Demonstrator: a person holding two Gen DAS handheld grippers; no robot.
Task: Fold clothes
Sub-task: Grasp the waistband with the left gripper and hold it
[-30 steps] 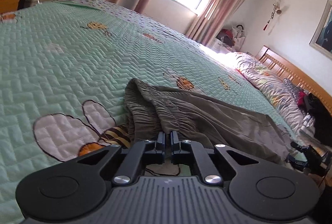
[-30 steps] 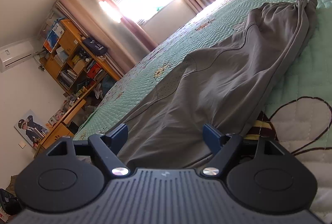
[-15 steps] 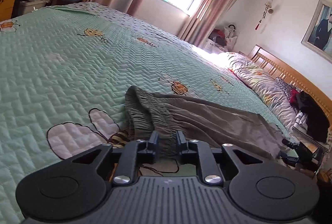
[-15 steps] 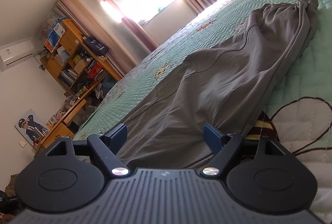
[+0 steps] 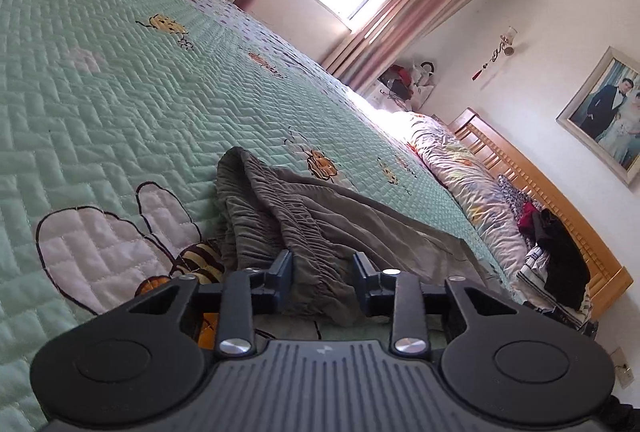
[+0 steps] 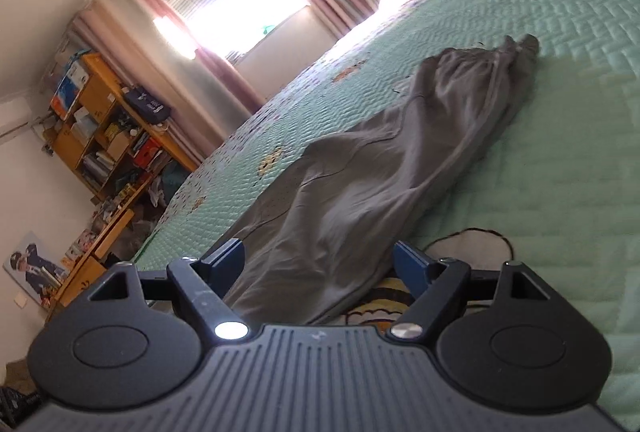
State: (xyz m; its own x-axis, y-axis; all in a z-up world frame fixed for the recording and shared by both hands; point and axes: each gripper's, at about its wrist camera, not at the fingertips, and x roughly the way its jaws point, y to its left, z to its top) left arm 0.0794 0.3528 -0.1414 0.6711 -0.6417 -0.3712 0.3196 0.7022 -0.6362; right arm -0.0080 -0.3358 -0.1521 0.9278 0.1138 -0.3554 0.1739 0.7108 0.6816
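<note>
Grey trousers (image 6: 360, 184) lie stretched along the green quilted bed (image 5: 120, 92), gathered waistband (image 5: 280, 216) at one end. Left tool (image 5: 322, 272): jaws opening, waistband fabric between them, pads not pressing it. Right tool (image 6: 318, 264): spread wide over the trousers' other end, cloth lying between the fingers, unpinched.
</note>
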